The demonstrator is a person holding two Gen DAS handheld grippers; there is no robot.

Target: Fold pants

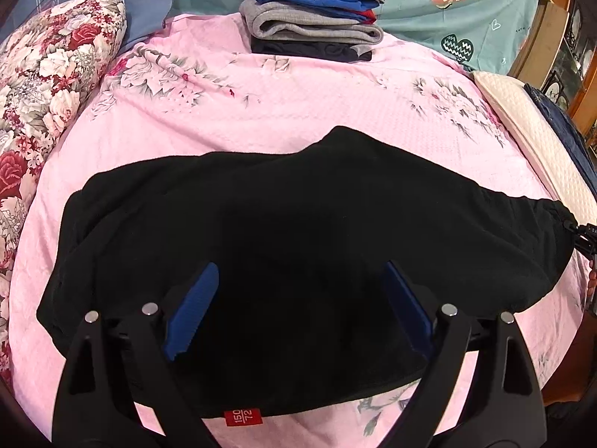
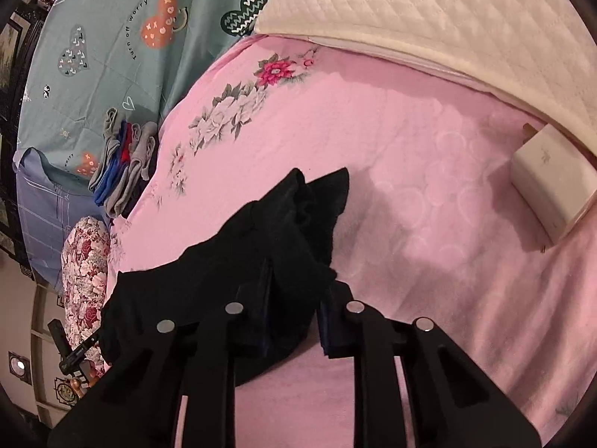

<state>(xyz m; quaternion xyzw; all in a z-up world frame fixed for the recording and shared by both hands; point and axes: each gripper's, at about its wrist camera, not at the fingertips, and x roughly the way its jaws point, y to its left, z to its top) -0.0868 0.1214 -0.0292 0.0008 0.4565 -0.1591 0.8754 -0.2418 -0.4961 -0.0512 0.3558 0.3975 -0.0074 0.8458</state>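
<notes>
Lying across the pink bed (image 1: 298,112), the black pants (image 1: 298,224) run left to right: left claw (image 1: 298,310) spread above them, right claw (image 2: 298,298) pinching their right end.

The left wrist view looks down and forward along the left gripper (image 1: 298,306), close over the black pants (image 1: 283,231), with the stack of folded clothes (image 1: 313,18) far ahead. The right wrist view sits just behind the right gripper (image 2: 294,317), rolled sideways. Both share the pants, stack and pink bedspread (image 1: 261,104).
</notes>
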